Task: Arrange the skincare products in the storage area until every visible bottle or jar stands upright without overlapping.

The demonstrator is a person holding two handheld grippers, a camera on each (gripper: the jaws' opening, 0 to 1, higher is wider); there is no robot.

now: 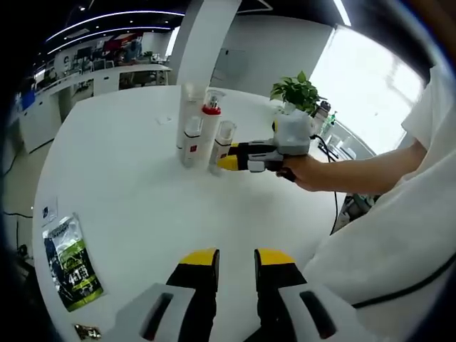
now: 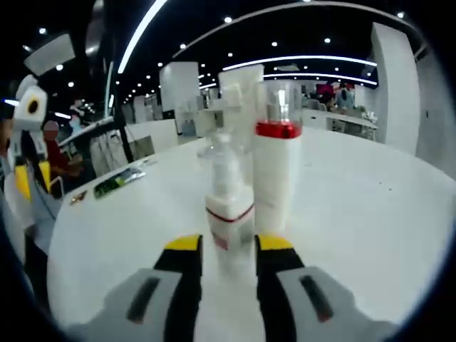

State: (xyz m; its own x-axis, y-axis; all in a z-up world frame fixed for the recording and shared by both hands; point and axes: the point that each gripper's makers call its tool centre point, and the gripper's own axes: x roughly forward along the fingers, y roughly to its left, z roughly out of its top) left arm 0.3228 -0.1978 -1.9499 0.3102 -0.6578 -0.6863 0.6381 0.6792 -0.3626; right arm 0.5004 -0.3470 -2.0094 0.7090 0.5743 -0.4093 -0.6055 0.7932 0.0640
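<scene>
This is a large open-plan office or showroom. The ceiling [image 2: 313,28] is dark, with long curved light strips [image 2: 292,60] and small round spotlights [image 2: 228,20]. A thick white column [image 1: 203,43] rises behind the big round white table [image 1: 128,185], and another white column [image 2: 178,89] stands farther back. Rows of white desks [image 1: 92,78] with screens and clutter run along the far side. A potted plant [image 1: 296,92] sits at the table's edge, beside a bright window [image 1: 367,85]. A green printed packet [image 1: 71,260] lies on the table. A blurred seated person [image 2: 53,153] shows beyond the table's rim. The floor near the desks is pale and bare.
</scene>
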